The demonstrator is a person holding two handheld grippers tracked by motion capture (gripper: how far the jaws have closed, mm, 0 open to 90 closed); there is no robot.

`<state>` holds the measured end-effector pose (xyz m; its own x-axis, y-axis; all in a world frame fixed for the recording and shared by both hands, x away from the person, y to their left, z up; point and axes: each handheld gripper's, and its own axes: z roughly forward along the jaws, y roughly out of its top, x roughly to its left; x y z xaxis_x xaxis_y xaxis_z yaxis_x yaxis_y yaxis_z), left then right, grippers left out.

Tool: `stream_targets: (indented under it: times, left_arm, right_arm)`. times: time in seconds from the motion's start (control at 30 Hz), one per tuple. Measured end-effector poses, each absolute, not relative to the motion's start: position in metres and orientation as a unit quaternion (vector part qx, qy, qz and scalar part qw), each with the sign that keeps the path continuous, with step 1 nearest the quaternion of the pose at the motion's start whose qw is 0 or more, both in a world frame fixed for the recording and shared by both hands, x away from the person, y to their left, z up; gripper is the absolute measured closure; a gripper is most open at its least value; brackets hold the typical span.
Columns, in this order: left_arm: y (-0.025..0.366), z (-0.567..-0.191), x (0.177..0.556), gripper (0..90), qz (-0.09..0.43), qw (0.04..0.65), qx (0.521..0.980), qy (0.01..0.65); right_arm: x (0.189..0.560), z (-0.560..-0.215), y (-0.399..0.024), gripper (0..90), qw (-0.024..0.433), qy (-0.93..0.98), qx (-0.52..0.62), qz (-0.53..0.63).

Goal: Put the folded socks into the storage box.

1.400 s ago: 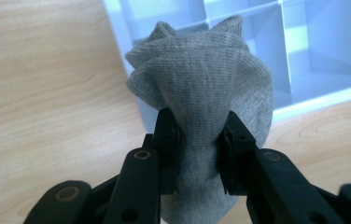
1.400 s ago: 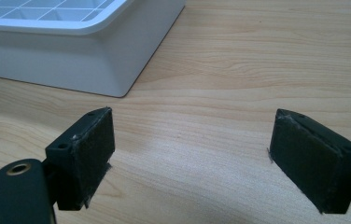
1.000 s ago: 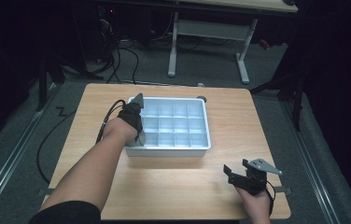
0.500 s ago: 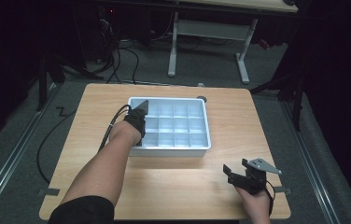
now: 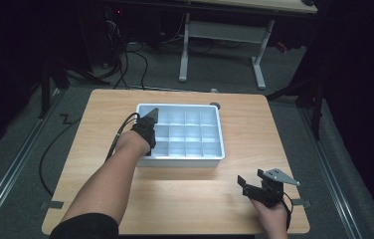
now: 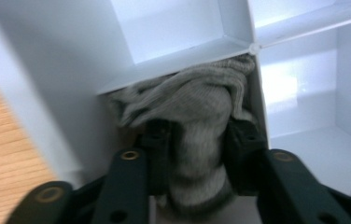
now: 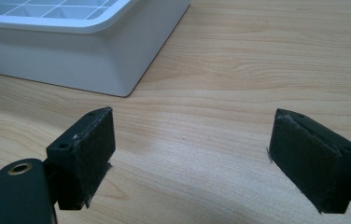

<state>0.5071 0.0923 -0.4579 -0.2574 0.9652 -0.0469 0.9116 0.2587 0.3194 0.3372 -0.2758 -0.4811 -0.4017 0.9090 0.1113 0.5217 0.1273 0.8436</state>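
A white tray (image 5: 181, 160) split into several compartments stands mid-table. My left gripper (image 5: 150, 125) reaches down into its left column. In the left gripper view, the left gripper (image 6: 199, 144) is shut on a rolled grey sock (image 6: 197, 93), which sits inside one compartment against the tray's white wall (image 6: 47, 70) and a divider. My right gripper (image 5: 250, 178) rests near the table's front right corner, apart from the tray. In the right gripper view, the right gripper (image 7: 192, 154) is open over bare wood, with the tray's corner (image 7: 71, 51) ahead at the left.
The wooden table (image 5: 274, 129) has bare strips on every side of the tray. A black cable (image 5: 120, 132) trails from the left gripper off the table's left side. A desk frame (image 5: 220, 30) and cables stand on the floor beyond the far edge.
My left gripper has shifted slightly right and deeper into the tray's left column, still holding the sock. The right gripper has not moved.
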Motion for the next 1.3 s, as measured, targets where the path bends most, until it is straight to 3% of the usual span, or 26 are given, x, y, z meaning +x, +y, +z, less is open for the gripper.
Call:
stream_targets:
  times: [0.2,0.23,0.27,0.33,0.63,0.9,1.0,1.3]
  left_arm:
    - [0.097,-0.438,0.505,56.9,0.105,0.145,0.591,0.787]
    - [0.097,-0.436,0.505,60.5,0.108,0.151,0.589,0.786]
    - [0.098,-0.435,0.505,70.2,0.109,0.154,0.592,0.784]
    - [0.095,-0.438,0.504,76.7,0.106,0.158,0.598,0.779]
    - [0.09,-0.462,0.508,83.3,0.108,0.142,0.606,0.776]
    - [0.093,-0.441,0.496,65.2,0.139,0.175,0.608,0.762]
    - [0.099,-0.425,0.492,60.5,0.154,0.201,0.59,0.767]
    - [0.116,-0.39,0.479,48.6,0.13,0.241,0.565,0.778]
  right_arm:
    - [0.337,-0.481,-0.274,14.6,0.222,0.718,0.496,0.433]
    - [0.336,-0.481,-0.273,14.6,0.222,0.719,0.496,0.433]
    - [0.336,-0.481,-0.272,14.6,0.221,0.72,0.495,0.432]
    - [0.337,-0.481,-0.272,14.7,0.222,0.722,0.493,0.431]
    - [0.337,-0.482,-0.273,14.9,0.223,0.721,0.494,0.431]
    - [0.338,-0.482,-0.272,15.1,0.222,0.722,0.493,0.432]
    - [0.338,-0.481,-0.271,15.1,0.222,0.722,0.493,0.431]
    - [0.337,-0.482,-0.267,15.3,0.224,0.727,0.489,0.427]
